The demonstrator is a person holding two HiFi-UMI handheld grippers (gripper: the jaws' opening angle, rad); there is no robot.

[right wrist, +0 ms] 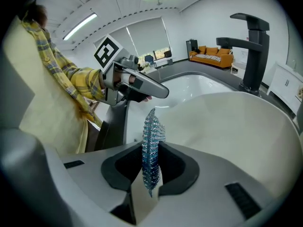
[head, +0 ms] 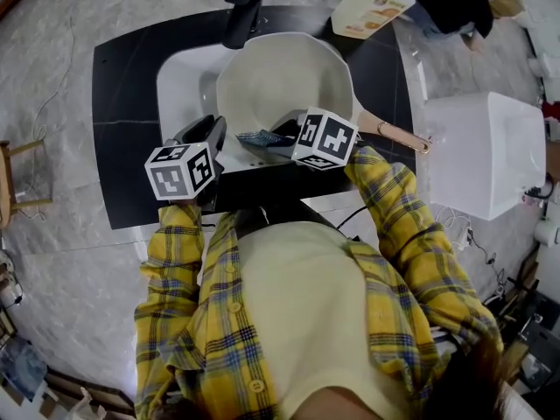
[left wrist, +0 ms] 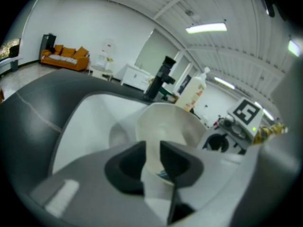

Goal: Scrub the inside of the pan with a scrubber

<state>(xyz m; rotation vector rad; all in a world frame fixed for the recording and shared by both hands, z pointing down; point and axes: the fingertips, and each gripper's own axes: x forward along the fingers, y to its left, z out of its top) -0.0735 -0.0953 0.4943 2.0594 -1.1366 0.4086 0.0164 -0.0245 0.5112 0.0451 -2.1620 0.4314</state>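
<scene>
— Cream-white round pan [head: 280,77] with a copper-pink handle: where does the head view put it?
— Inside the white sink [head: 179,77], seemingly tipped up, its handle poking out past the sink's right edge. The left gripper [head: 214,134] sits at the sink's near edge, on the pan's rim. The right gripper [head: 278,138] is just beside it, with a blue glittery mesh scrubber [head: 258,136] at its tip over the pan's near inside.
— And the left gripper view?
— Its jaws are nearly together, pinched on the pan's thin rim, and the bowl rises beyond towards the sink's far side. I'd judge that grip steadies the pan against the rubbing.
— The right gripper view?
— Jaws closed on the scrubber, which stands on edge between them. Its free half sticks out so the mesh, not the jaws, meets the pan. It looks close to the inner surface, but I can't confirm contact. A tall black faucet [right wrist: 251,46] stands at the sink's far edge. Scrubbing seems barely begun.
</scene>
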